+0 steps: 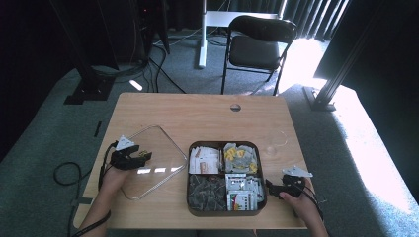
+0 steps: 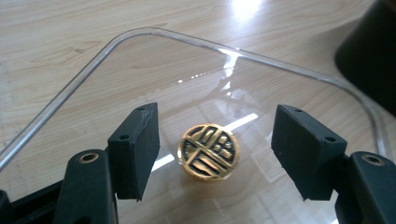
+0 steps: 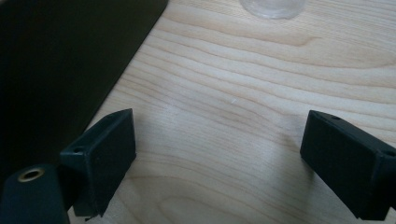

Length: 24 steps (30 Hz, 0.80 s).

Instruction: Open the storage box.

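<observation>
A clear square lid lies flat on the wooden table, left of a dark compartment box holding several packets. My left gripper hovers over the lid's left part. In the left gripper view its jaws stand apart on either side of the lid's round gold knob, and neither pad touches it. My right gripper sits by the box's right side. Its jaws are wide apart over bare wood, with the box wall to their left.
A clear glass stands on the table beyond the right gripper, and its base shows in the right gripper view. The table's far half is bare wood with a cable hole. A black chair stands behind the table.
</observation>
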{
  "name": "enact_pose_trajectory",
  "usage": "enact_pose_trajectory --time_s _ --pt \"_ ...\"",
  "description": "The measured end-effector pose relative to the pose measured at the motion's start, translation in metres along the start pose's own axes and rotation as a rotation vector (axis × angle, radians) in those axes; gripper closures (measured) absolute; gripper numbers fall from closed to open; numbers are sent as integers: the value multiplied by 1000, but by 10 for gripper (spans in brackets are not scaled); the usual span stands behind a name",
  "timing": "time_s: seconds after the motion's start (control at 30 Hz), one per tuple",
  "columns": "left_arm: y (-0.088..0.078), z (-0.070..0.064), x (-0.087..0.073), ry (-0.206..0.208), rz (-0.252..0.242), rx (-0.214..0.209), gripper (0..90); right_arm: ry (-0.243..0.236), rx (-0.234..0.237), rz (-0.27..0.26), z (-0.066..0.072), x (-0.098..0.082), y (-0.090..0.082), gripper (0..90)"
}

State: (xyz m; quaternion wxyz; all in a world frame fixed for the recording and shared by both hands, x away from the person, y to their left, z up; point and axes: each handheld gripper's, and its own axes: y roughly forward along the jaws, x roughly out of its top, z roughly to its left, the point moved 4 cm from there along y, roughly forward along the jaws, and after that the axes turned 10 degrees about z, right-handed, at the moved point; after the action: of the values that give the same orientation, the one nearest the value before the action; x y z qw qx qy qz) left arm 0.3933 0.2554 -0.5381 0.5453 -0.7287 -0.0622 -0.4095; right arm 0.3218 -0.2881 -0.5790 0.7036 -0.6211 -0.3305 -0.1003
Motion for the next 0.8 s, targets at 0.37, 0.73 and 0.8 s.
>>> enact_pose_trajectory --time_s 0.37,0.73,0.8 --pt "-4 -17 -4 61 13 -22 168 0 0 0 0 0 0 99" --pt "-8 -33 -10 101 10 -96 12 0 0 0 0 0 0 99" --pt "-9 -35 -11 114 5 -97 12 0 0 0 0 0 0 99"
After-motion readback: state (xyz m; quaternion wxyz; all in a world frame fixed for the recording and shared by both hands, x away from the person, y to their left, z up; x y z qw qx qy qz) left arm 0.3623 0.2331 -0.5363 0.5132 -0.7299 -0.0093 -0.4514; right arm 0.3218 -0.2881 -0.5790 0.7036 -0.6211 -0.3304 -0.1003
